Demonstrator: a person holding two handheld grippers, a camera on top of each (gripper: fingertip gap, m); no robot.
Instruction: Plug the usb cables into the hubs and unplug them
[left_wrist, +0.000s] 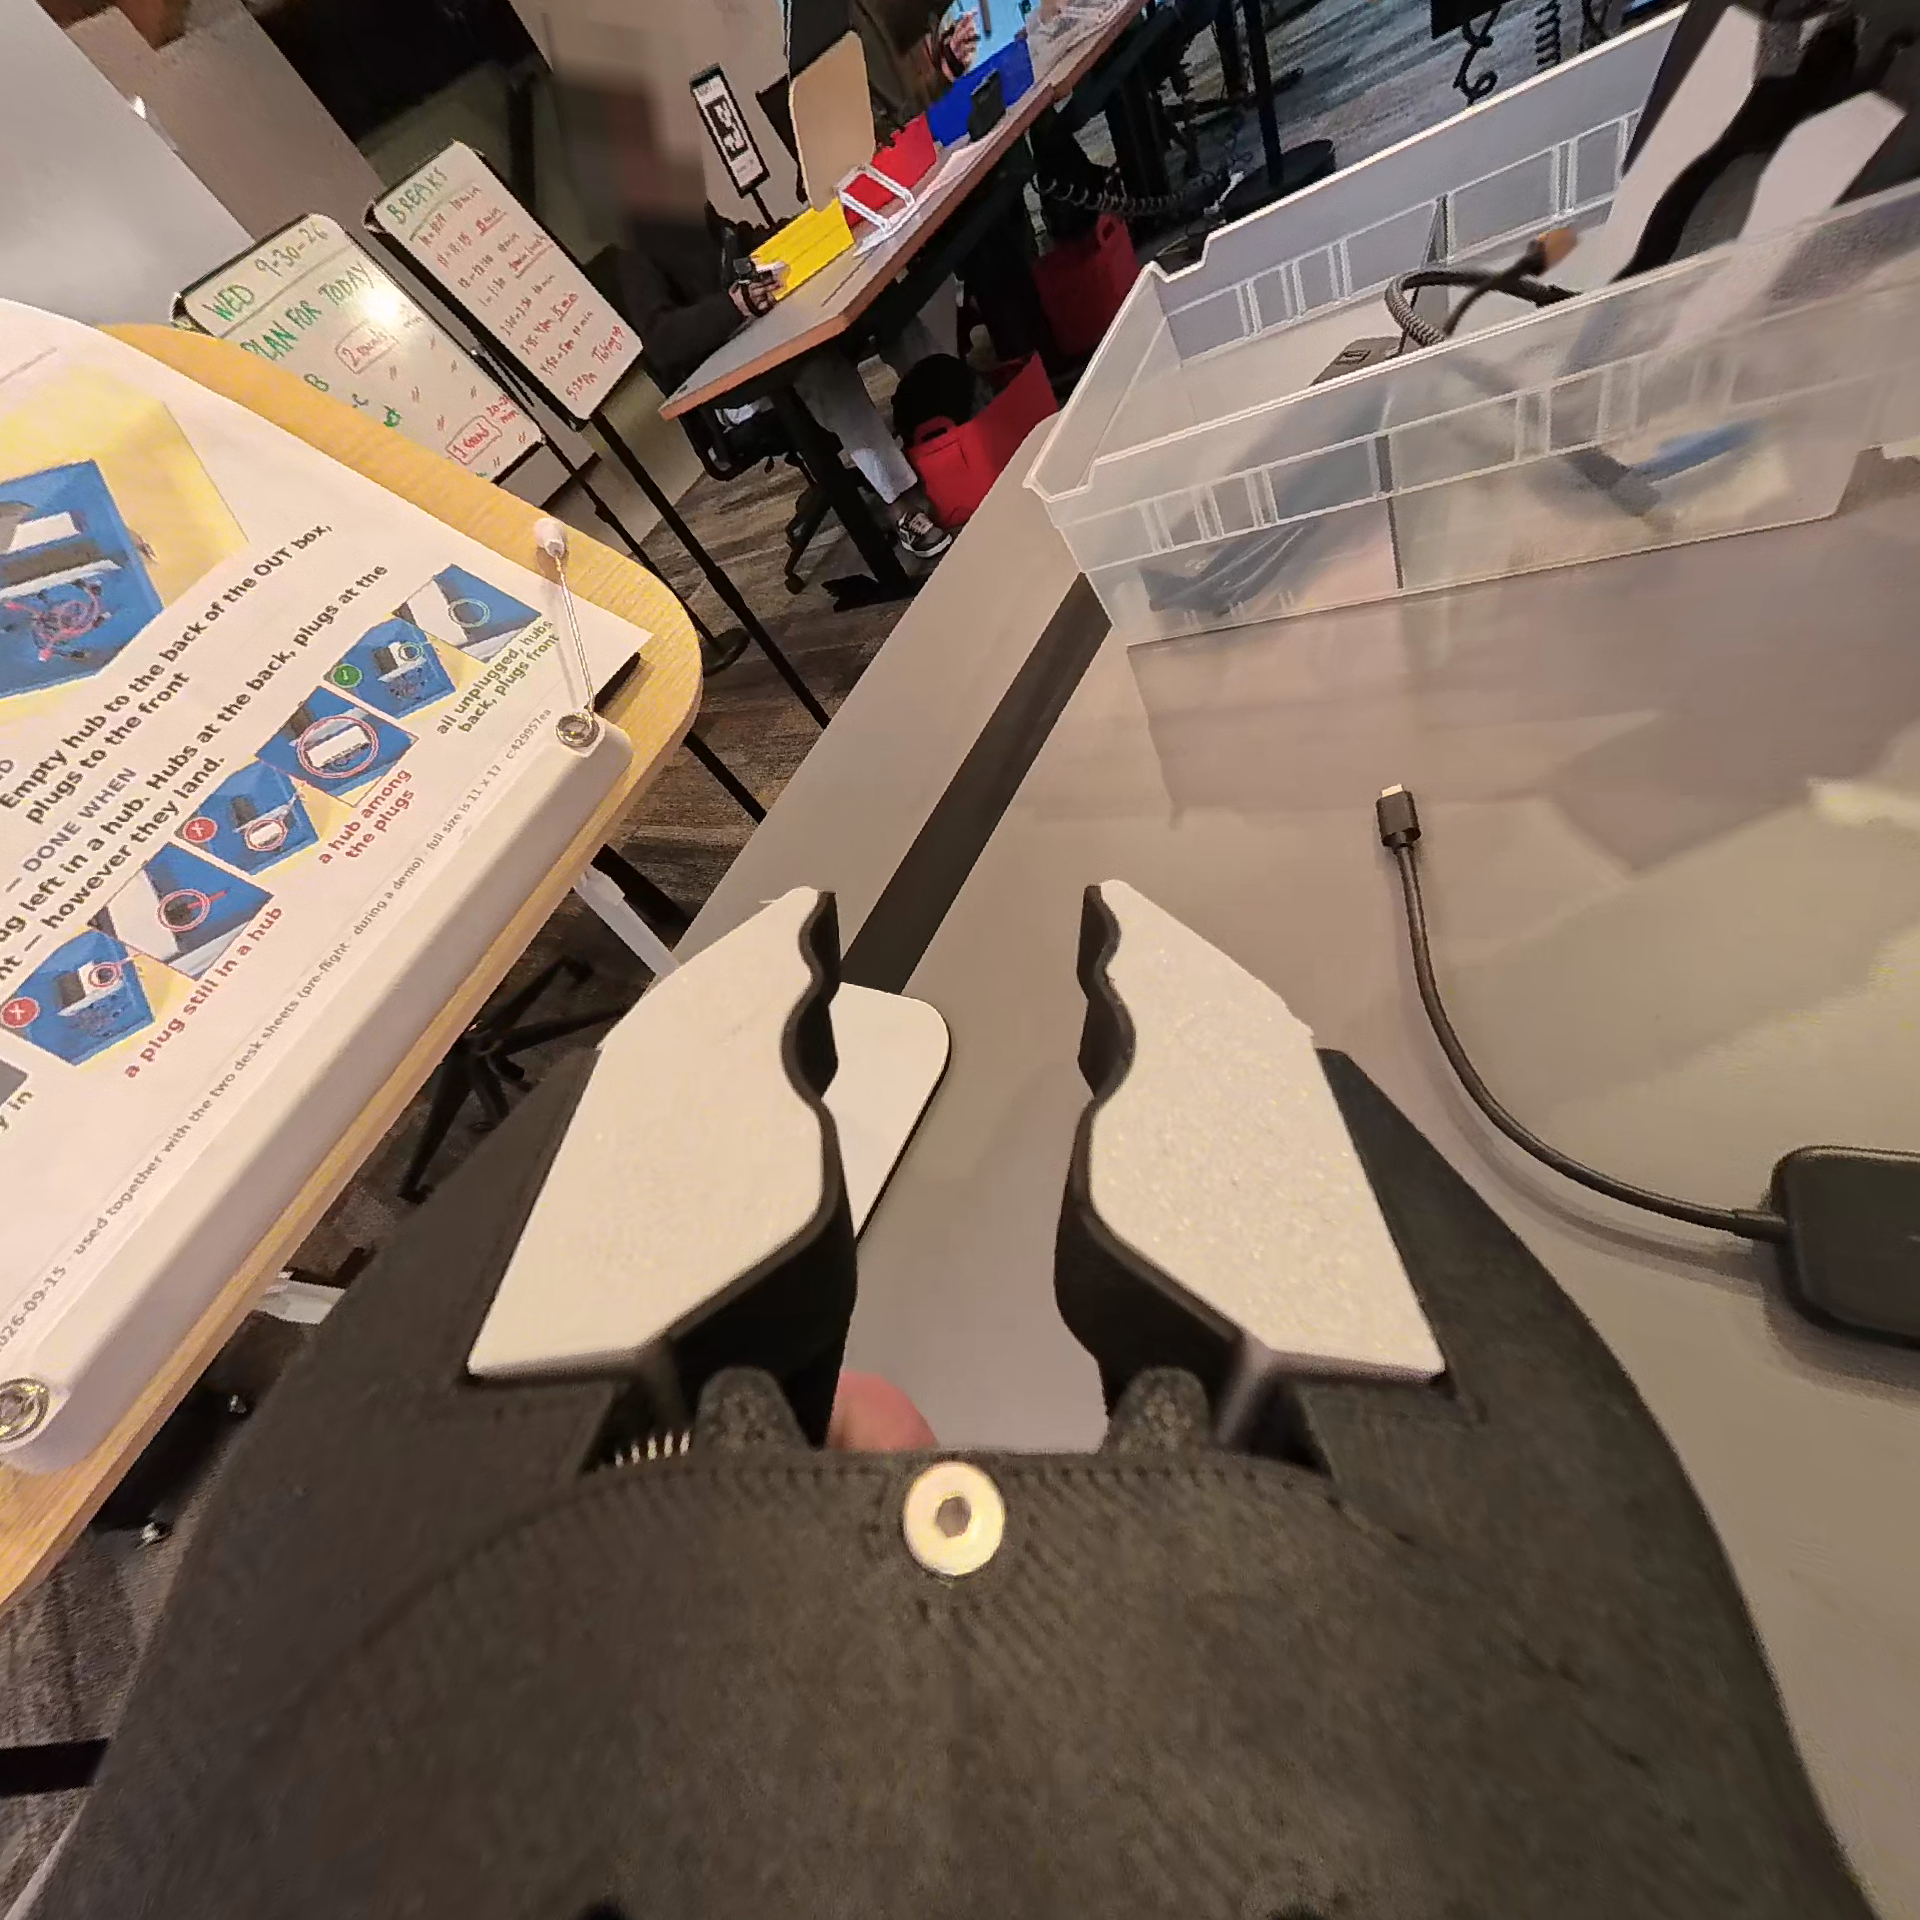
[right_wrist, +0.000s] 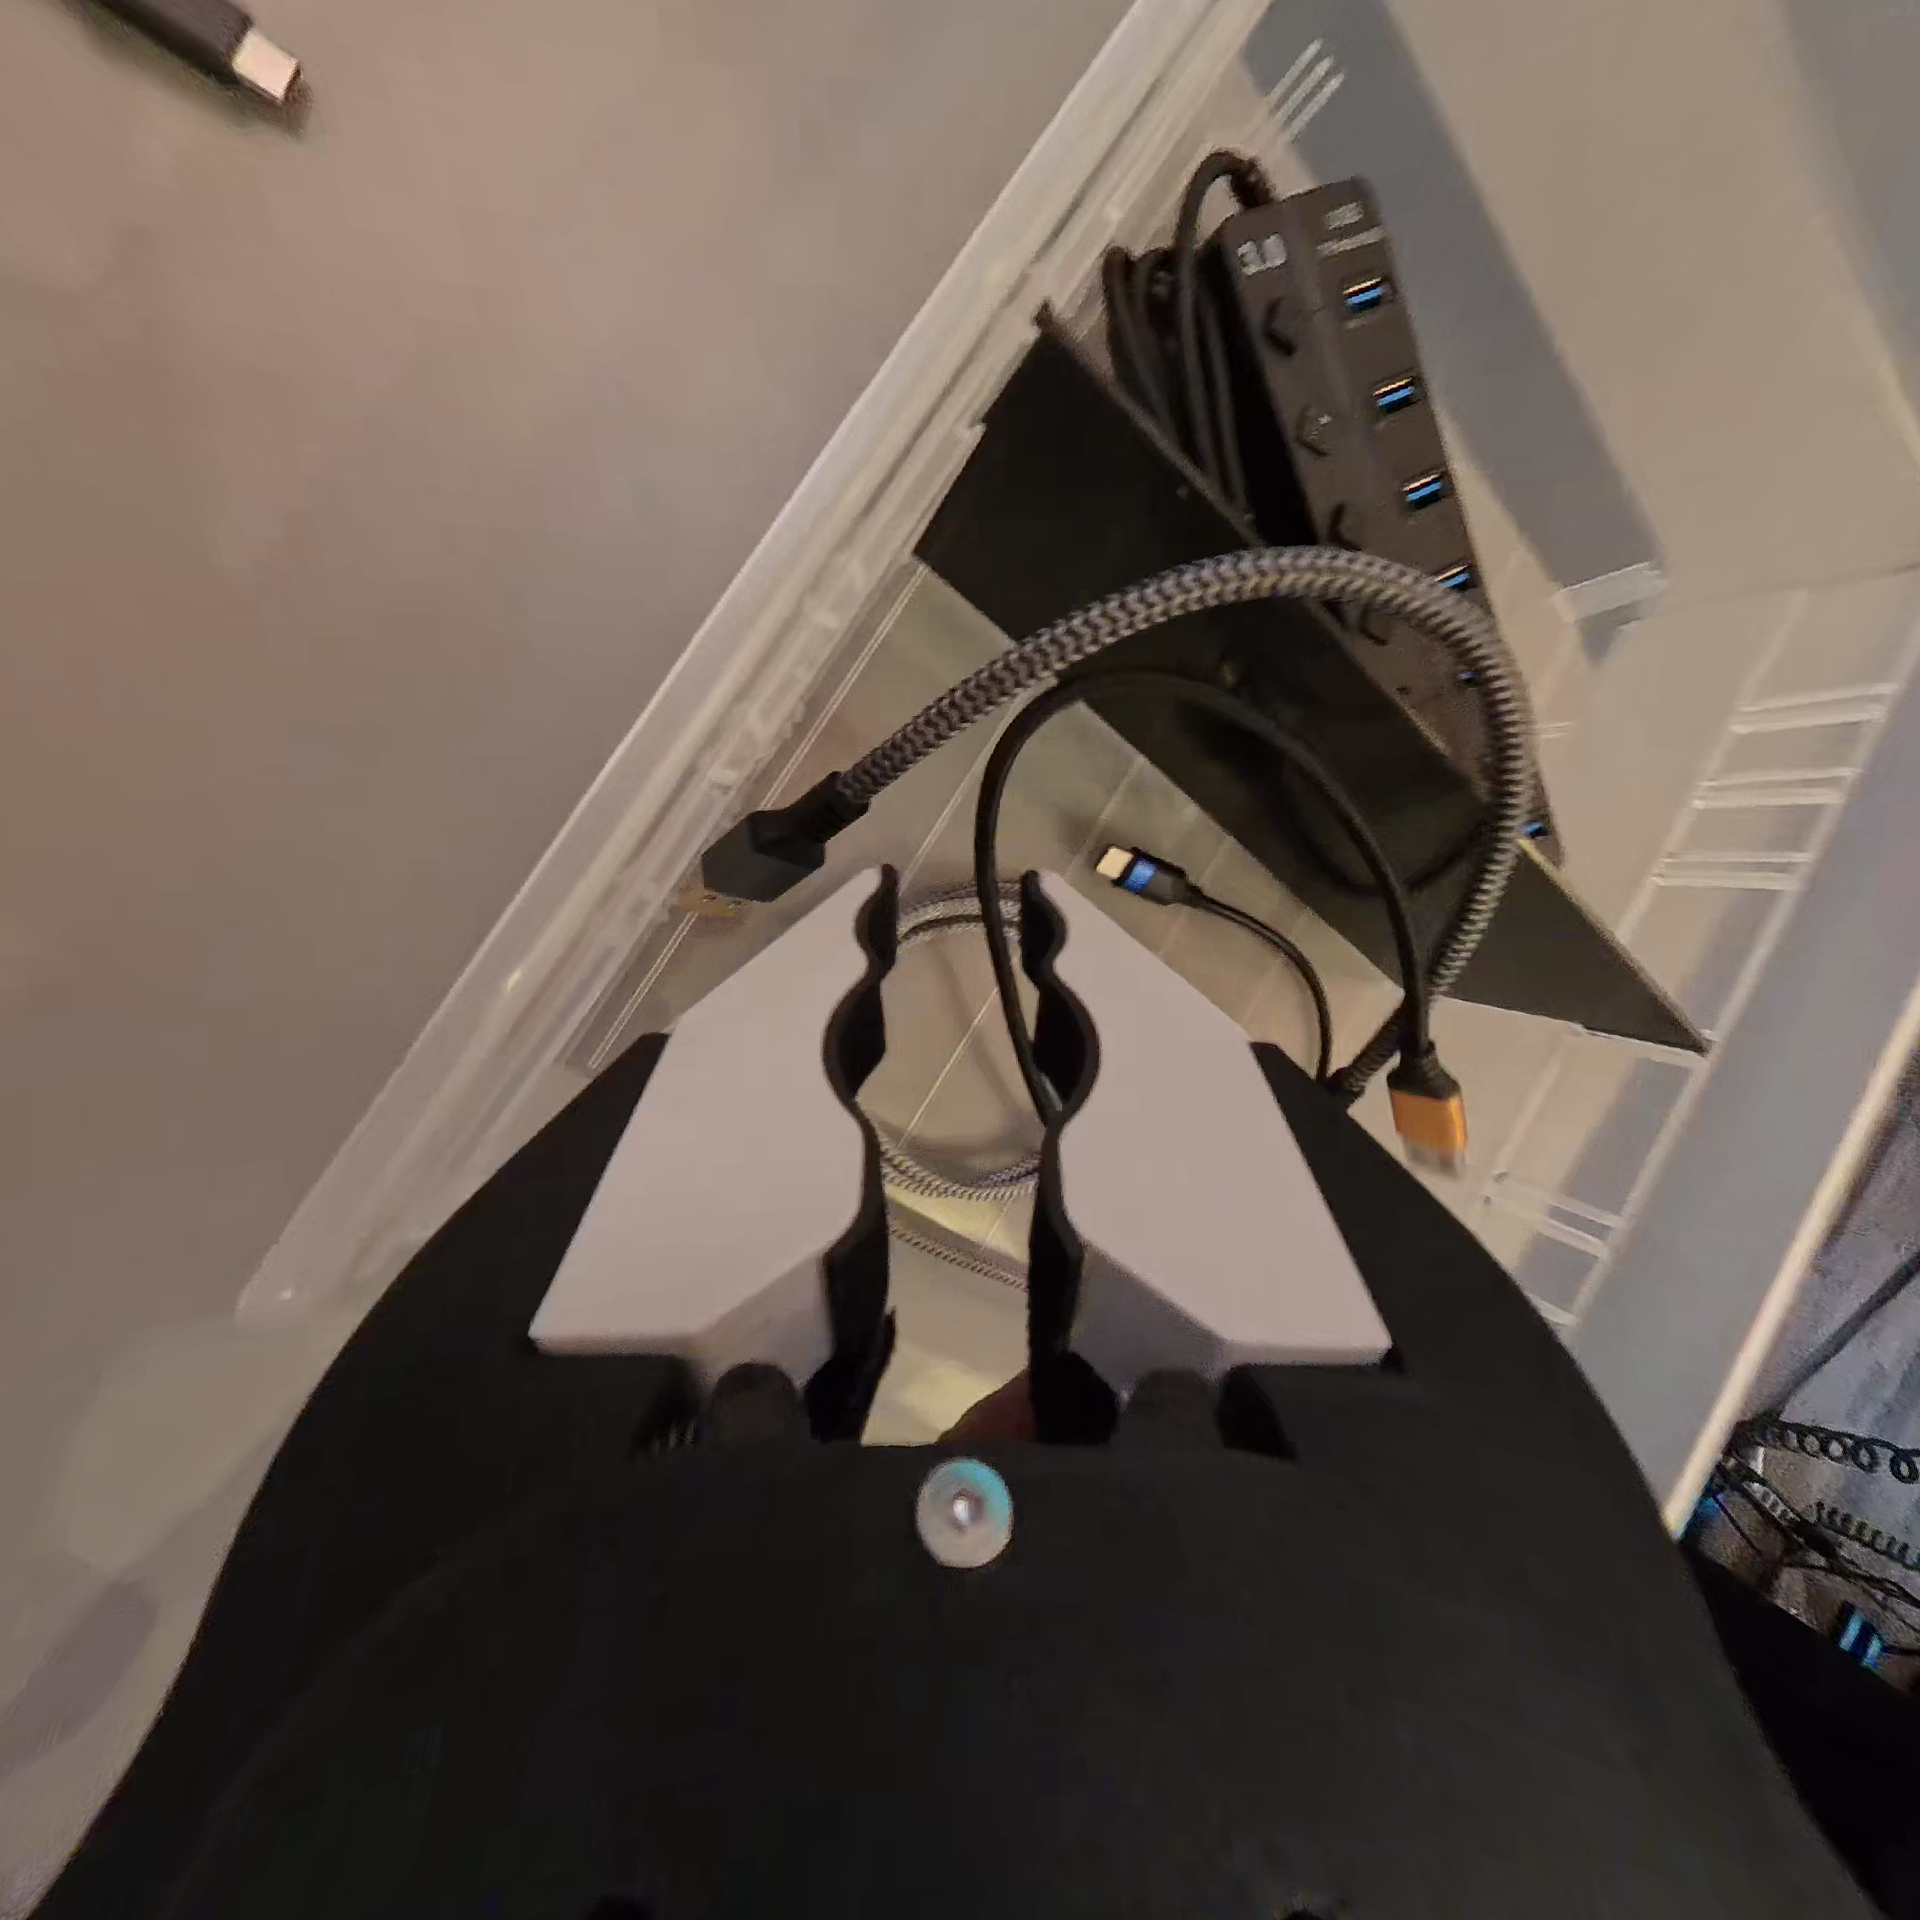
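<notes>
Nearest the left wrist camera, the left tool (left_wrist: 958, 940) stands wide and empty, its pale, grainy pads over the edge of the grey surface (left_wrist: 1299, 727). Left of it, a laminated instruction sheet (left_wrist: 260, 779) lies on a rounded wooden board. To the right, a thin black cable with a small plug (left_wrist: 1397, 819) lies slack on the surface and runs to a dark hub (left_wrist: 1855, 1236) at the frame edge. Beyond sits a clear plastic bin (left_wrist: 1351, 457) with ribbed walls.

In the right wrist view, the right tool (right_wrist: 956, 904) is narrowed over that bin, and a thin black cable (right_wrist: 1003, 935) passes between its tips; whether the pads actually pinch it I cannot tell. A braided grey cable (right_wrist: 1143, 613) arcs above, ending left in a black plug (right_wrist: 764, 852). Farther right lie a small blue-collared plug (right_wrist: 1127, 868), an orange-sleeved plug (right_wrist: 1432, 1117), and a long black hub with blue ports (right_wrist: 1340, 416).

The cables look light and floppy, the braided one springier; the rigid plug housings seem the best places to grip, since a smooth sheath would likely slide or twist. The hub looks light enough to shift, so it probably needs bracing.
</notes>
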